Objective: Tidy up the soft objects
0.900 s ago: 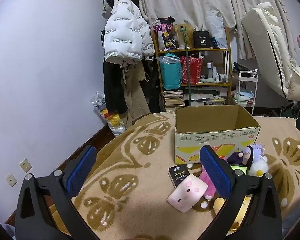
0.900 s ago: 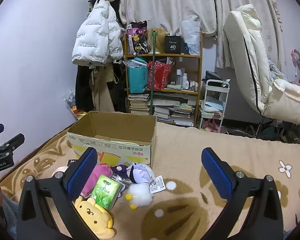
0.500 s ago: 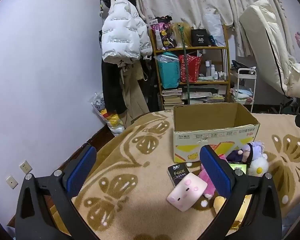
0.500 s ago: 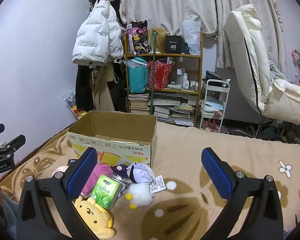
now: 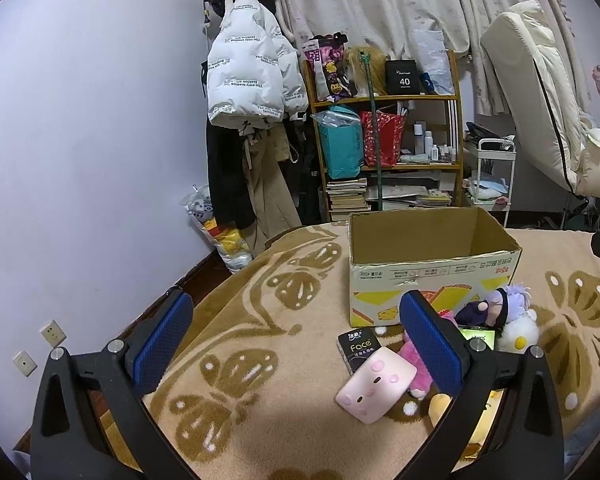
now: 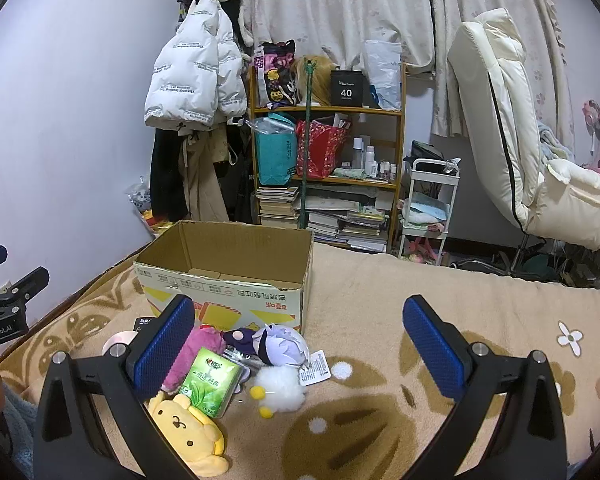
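On the butterfly-patterned blanket (image 5: 260, 340) stands an open cardboard box (image 6: 236, 276), and the soft things lie bunched just in front of it: pink pig cushion (image 5: 374, 386), purple-haired doll (image 6: 280, 346), white fluffy chick (image 6: 278, 390), yellow dog plush (image 6: 190, 432), green tissue pack (image 6: 212, 386). Left gripper (image 5: 296, 344) and right gripper (image 6: 300, 348) both hover before the box, jaws spread wide, holding nothing

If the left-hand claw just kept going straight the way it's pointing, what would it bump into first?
Probably the blanket itself: the left gripper is open, tilted downward, with bare patterned cover between its fingers. The cardboard box and pink pig plush lie off to the right of that line, though depth is hard to judge.
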Demonstrator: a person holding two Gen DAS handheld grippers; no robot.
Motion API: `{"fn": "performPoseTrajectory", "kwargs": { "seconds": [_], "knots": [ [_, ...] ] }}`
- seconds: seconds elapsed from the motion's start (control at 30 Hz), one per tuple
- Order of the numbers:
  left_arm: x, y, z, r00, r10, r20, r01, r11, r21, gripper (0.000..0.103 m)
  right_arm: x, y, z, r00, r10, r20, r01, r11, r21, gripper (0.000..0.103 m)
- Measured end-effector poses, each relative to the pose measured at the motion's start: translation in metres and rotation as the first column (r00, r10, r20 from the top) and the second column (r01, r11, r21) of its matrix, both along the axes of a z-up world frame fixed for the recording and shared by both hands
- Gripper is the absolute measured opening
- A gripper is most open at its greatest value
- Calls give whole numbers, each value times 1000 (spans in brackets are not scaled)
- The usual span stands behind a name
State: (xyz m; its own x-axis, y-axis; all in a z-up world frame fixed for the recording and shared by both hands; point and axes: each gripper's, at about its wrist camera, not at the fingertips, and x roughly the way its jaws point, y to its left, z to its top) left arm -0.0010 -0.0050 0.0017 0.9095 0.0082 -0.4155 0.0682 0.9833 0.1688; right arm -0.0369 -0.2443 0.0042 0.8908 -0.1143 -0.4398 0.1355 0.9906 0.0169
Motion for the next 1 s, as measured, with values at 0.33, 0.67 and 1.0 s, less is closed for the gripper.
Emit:
{"fn": "performPoseTrajectory", "kwargs": {
  "seconds": [0.33,0.67,1.0],
  "knots": [
    [0,1,0,1000,-1,0,1,1000,-2,102,0,0,0,1000,2,0,-2,1000,-1,103],
    [0,1,0,1000,2,2,-2,1000,-1,102,-1,0,1,1000,-1,0,1,1000,1,103],
    [0,1,0,1000,3,2,-3,1000,-3,102,-1,-1,1,1000,-1,1,1,1000,0,103]
  ]
}}
